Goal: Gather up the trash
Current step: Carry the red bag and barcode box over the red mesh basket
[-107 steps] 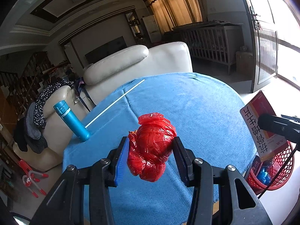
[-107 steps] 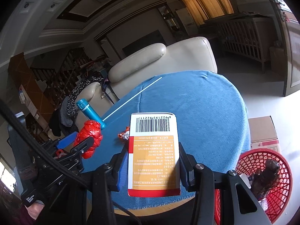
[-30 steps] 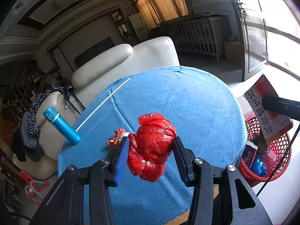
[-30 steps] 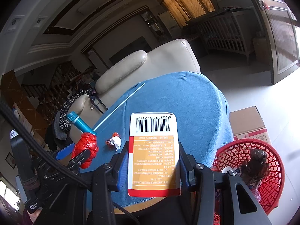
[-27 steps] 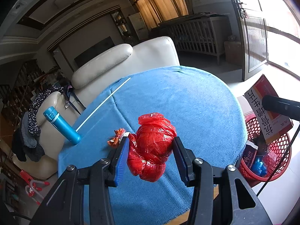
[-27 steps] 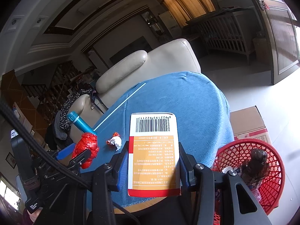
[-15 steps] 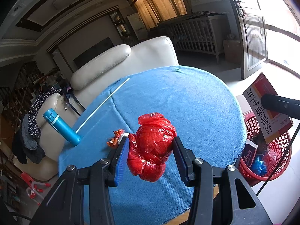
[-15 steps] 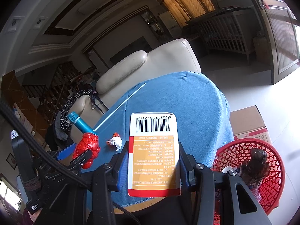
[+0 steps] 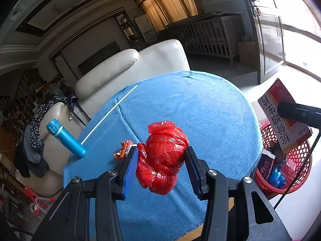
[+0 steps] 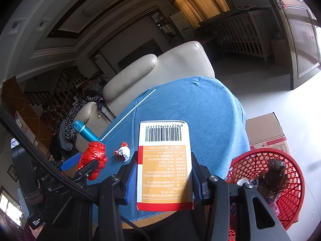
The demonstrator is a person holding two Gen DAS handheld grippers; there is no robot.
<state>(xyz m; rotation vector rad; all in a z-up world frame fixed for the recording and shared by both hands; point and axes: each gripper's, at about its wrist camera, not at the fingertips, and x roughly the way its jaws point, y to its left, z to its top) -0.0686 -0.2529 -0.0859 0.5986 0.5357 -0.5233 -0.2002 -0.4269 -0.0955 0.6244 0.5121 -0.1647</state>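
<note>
Your left tongs [image 9: 161,156] pinch the crumpled red bag [image 9: 163,156] above the table [image 9: 200,110]: soft, light, best gripped mid-bundle. Your right tongs [image 10: 163,172] clamp the stiff, light carton [image 10: 164,164] by its flat sides, beside the red basket [image 10: 280,160].

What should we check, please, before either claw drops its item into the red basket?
1. Left claw grips the red plastic bag: ok.
2. Right claw grips the orange-and-white box: ok.
3. Red basket has room: ok, only partly filled.
4. Box is over the basket: not ok by the right wrist view, where the basket lies off to its right.
5. Bag is over the basket: not ok, it hangs above the blue tablecloth.
6. Table trash all collected: not ok, a small crumpled wrapper remains.
</note>
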